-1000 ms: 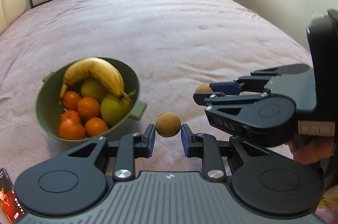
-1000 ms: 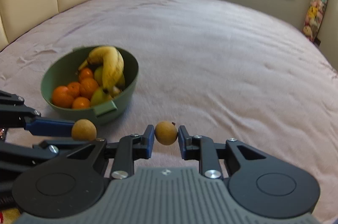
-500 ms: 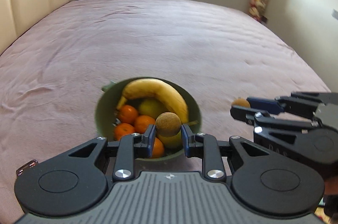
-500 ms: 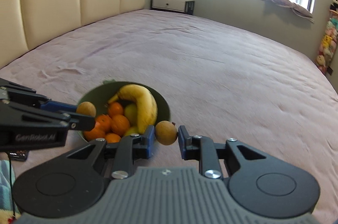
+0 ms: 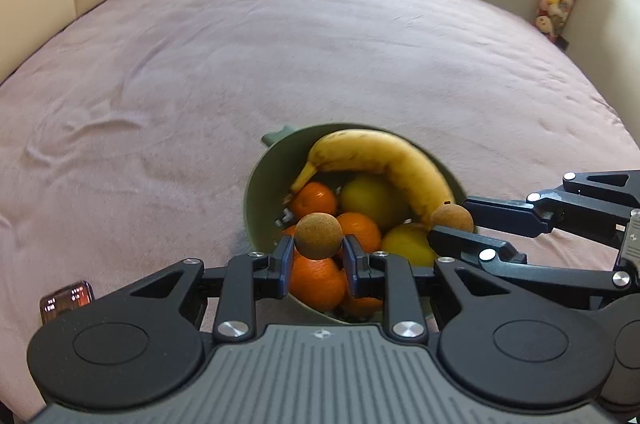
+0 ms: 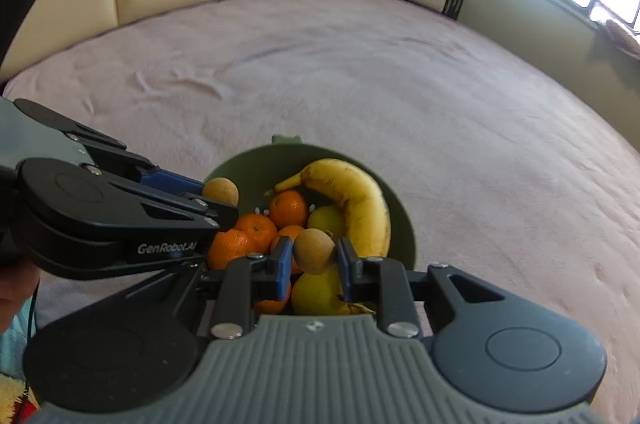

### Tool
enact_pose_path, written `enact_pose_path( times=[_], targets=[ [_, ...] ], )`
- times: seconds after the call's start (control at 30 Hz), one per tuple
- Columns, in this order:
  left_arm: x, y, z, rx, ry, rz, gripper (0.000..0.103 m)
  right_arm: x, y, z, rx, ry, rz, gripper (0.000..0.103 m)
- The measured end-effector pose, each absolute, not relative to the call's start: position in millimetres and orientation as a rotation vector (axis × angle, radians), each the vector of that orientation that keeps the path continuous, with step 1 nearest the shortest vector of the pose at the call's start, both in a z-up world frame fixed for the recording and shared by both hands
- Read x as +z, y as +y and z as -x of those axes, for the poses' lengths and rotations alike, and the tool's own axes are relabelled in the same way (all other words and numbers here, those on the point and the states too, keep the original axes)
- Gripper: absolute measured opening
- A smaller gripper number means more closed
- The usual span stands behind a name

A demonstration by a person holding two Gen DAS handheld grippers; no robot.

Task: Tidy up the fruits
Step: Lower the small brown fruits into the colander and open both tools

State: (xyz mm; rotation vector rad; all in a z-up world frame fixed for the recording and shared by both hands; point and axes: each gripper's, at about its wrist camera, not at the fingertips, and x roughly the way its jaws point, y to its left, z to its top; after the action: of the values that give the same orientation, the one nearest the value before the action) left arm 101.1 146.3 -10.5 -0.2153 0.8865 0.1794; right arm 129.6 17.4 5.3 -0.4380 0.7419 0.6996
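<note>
The jaws of the left gripper (image 5: 319, 256) are clamped on a small brown round fruit (image 5: 319, 235), and the jaws of the right gripper (image 6: 309, 264) are likewise clamped on a second brown fruit (image 6: 314, 251), both held above the green bowl (image 5: 256, 184) near the bed's (image 5: 320, 44) front edge. The bowl already holds a banana (image 5: 384, 160), oranges (image 5: 316, 282) and yellow-green fruits (image 5: 370, 198). Judging by this, the sorting is nearly done, with only these two fruits left to release into the bowl.

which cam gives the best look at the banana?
Left wrist view: the banana arches across the green bowl nearly whole, only its far end meeting the right gripper. In the right wrist view the banana is foreshortened, its lower end behind the right gripper.
</note>
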Motion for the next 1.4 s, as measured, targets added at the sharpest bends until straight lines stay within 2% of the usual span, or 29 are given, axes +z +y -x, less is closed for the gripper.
enact_pose_path(
  times=[0.43,0.93,0.97,1.03,1.2,1.27,1.33,1.4],
  targets=[
    [-43.3,150.8,-118.4,0.191,0.949,0.243,0.029,-38.8,40.6,-160.9,0.808,0.805,0.594,0.020],
    [-51.3,148.2,-124.6,0.197,0.954,0.210,0.030,-49.0,39.5,-169.4,0.827,0.838,0.581,0.021],
    [-50.9,148.7,-124.1,0.197,0.953,0.213,0.032,-48.6,39.3,-169.6,0.830,0.840,0.577,0.022],
    [-49.3,150.1,-123.3,0.196,0.949,0.232,0.036,-47.5,38.6,-169.1,0.829,0.841,0.572,0.030],
    [-40.8,150.3,-120.3,0.189,0.922,0.257,0.057,-40.5,36.5,-163.3,0.824,0.824,0.570,0.035],
    [-37.4,148.6,-119.1,0.187,0.911,0.250,0.061,-36.2,34.9,-160.4,0.822,0.815,0.567,0.039],
    [-32.9,147.9,-117.4,0.180,0.894,0.258,0.065,-31.0,32.3,-157.4,0.813,0.802,0.560,0.049],
    [-26.9,147.5,-114.9,0.168,0.871,0.271,0.068,-24.7,28.6,-154.4,0.803,0.783,0.550,0.054]
  ],
)
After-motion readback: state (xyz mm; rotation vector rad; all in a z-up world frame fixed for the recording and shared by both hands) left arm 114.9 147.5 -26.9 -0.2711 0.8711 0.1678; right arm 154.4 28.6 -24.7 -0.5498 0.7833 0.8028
